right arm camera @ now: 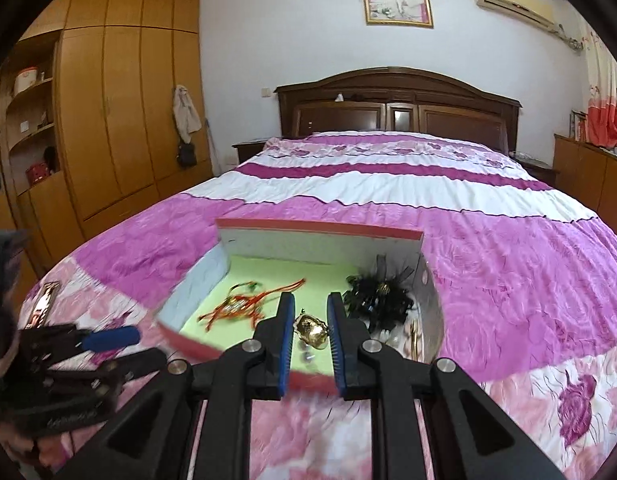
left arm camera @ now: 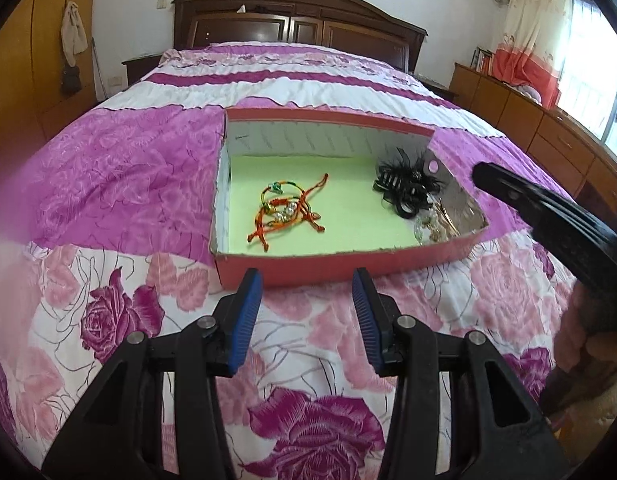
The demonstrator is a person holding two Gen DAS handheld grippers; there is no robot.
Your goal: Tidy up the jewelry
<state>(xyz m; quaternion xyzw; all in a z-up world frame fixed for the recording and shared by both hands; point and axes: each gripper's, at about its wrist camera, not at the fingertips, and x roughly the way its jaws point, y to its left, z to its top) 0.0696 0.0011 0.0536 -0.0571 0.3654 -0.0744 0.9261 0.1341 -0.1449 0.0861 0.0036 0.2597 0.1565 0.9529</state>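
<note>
- While the left gripper (left arm camera: 307, 280) hovers over the floral bedspread (left arm camera: 120, 184) just short of the box, its blue pads (left arm camera: 244, 316) stand well apart with nothing between them
- Left of the box, seen from the right wrist, a small pink-and-brown item (right arm camera: 44, 307) lies on the bedspread; what it is cannot be told
- Open on the bed sits the red box (left arm camera: 340, 270), white inside its walls, with a pale green floor
- On the left half of that floor lies a tangle of red, orange and green cord bracelets (left arm camera: 286, 212) with shiny beads
- Toward the right wall a heap of black hair ties and clips (left arm camera: 404, 190) rests, with clear and gold pieces (left arm camera: 434, 230) just beside it in the near right corner
- Above the box's near edge the right gripper (right arm camera: 311, 322) holds a gold ornament (right arm camera: 311, 330) between its narrowly spaced pads; it seems pinched, though blur hides the contact, and small dark beads hang below it
- From the left wrist only one black finger of the right gripper shows, at the right over the box's right end
- Far right, orange curtains (left arm camera: 524, 56) hang over a low wooden cabinet
</note>
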